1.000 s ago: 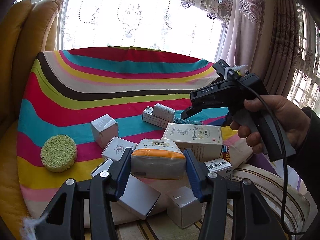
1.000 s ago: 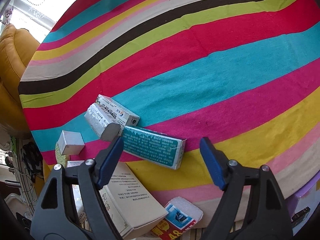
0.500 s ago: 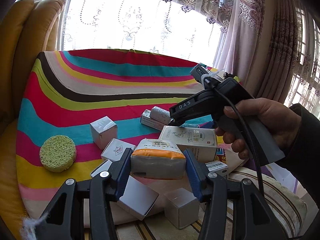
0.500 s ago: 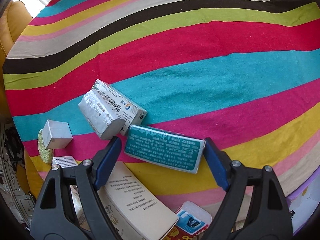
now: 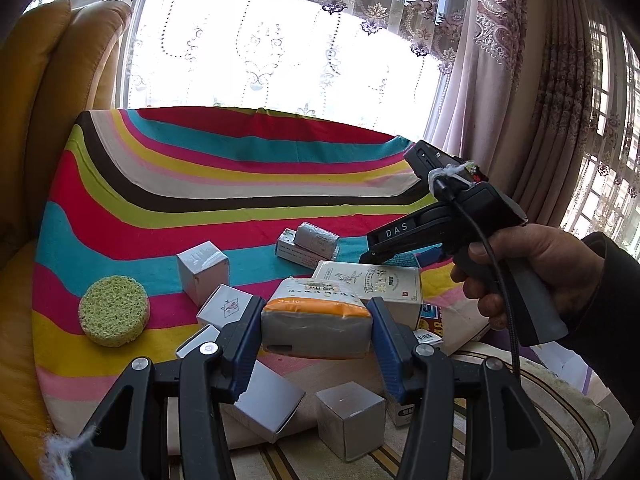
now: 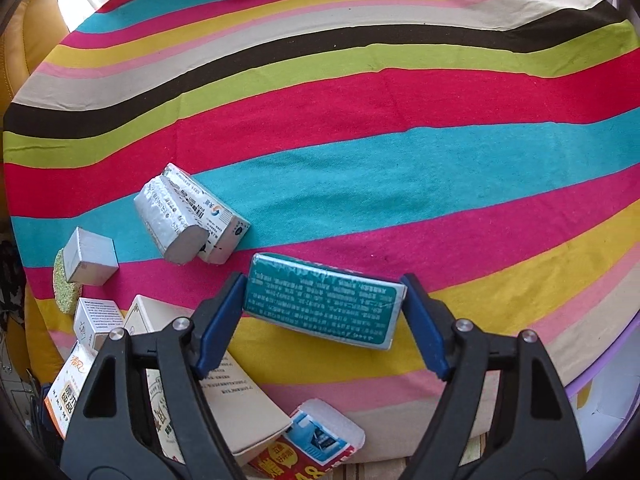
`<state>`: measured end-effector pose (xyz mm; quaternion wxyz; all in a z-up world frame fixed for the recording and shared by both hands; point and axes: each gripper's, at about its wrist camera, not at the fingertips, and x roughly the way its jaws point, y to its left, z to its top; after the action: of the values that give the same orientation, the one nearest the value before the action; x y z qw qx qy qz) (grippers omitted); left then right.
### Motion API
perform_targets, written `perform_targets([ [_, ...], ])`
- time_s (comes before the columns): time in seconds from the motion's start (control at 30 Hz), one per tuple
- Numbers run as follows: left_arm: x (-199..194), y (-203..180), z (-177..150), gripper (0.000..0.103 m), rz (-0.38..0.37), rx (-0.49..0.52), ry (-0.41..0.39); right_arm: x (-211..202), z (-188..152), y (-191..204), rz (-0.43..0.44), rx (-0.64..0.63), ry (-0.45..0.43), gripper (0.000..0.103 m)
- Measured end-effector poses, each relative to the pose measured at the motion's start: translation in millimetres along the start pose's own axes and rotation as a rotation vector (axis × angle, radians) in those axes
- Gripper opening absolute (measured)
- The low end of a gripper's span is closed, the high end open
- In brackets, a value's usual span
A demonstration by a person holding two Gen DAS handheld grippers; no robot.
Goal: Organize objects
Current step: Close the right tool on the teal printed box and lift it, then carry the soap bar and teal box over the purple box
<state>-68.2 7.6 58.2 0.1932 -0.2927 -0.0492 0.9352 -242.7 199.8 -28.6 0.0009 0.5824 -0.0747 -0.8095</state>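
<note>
Between the blue pads of the right gripper [image 6: 323, 322]: teal box [image 6: 323, 305], long side across the jaws, lying on the pink and yellow bands of the striped cloth [image 6: 360, 100]. Jaws closing; left pad at the box's end, right pad at or just off the other end; firm contact cannot be told. Gripper aimed steeply down at the cloth.

Clamped in the left gripper [image 5: 316, 330]: soft tissue pack [image 5: 316, 320], orange band on top, grey wrapper below, both pads pressed on its short ends, held clear above the boxes beneath. Jaws partly closed, gripper tilted moderately downward.

Beyond the teal box, up-left: grey foil-wrapped roll [image 6: 170, 222] lying against a white printed carton [image 6: 212, 220], touching.
Further left: small grey cube box [image 6: 90, 258], resting partly over a green round sponge [image 6: 66, 288].
Below the right gripper's left finger: large cream carton [image 6: 224, 396], a small white box [image 6: 96, 318] beside it, a red-and-blue packet [image 6: 316, 442] at the cloth's near edge.

Seen from the left wrist: person's hand [image 5: 536, 272], dark sleeve, wrapped round the right gripper's grey handle, cable trailing down.
Under the tissue pack: two grey cube boxes [image 5: 350, 418], near the cloth's edge.
Behind: yellow cushioned seat [image 5: 36, 120], lace curtain [image 5: 280, 40] over a bright window.
</note>
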Motion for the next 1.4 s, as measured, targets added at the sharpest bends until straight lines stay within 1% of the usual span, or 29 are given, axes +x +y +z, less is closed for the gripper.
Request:
perform_targets([
  [0.1,-4.0,-5.9,0.5,0.053,0.010,-0.004,-0.024,-15.6,-9.1,-14.1,0.009,0.010,-0.063,0.080],
  [0.23,-9.7,-17.5,-0.2,0.053,0.027,0.002,-0.054,-40.7,-21.9,-30.0,-0.017,0.005,-0.164,0.080],
  [0.3,-12.4,-23.2,0.2,0.053,0.021,-0.003,-0.064,-41.0,-18.5,-20.2,-0.036,0.007,-0.210,0.080],
  [0.33,-13.9,-26.6,0.4,0.053,0.022,0.000,-0.069,-46.2,-23.2,-24.7,-0.046,0.006,-0.232,0.080],
  [0.47,-19.4,-44.0,1.6,0.053,0.001,0.010,-0.083,-64.0,-43.1,-38.6,-0.092,0.010,-0.304,0.080],
  [0.57,-20.0,-60.1,0.8,0.053,-0.028,0.024,-0.079,-81.3,-67.0,-55.9,-0.122,0.019,-0.340,0.080],
  [0.77,-16.6,-96.3,-2.4,0.053,-0.097,0.056,-0.056,-100.2,-108.6,-91.2,-0.162,0.053,-0.361,0.080],
  [0.9,-10.0,-120.2,-7.1,0.053,-0.146,0.080,-0.027,-107.6,-134.4,-112.7,-0.168,0.087,-0.357,0.080],
  [1.13,3.8,-157.7,-12.2,0.053,-0.226,0.114,0.032,-110.9,-168.0,-146.0,-0.197,0.138,-0.343,0.080],
  [1.4,23.7,-196.2,-13.9,0.053,-0.319,0.137,0.109,-117.8,-204.7,-185.9,-0.210,0.199,-0.333,0.080],
])
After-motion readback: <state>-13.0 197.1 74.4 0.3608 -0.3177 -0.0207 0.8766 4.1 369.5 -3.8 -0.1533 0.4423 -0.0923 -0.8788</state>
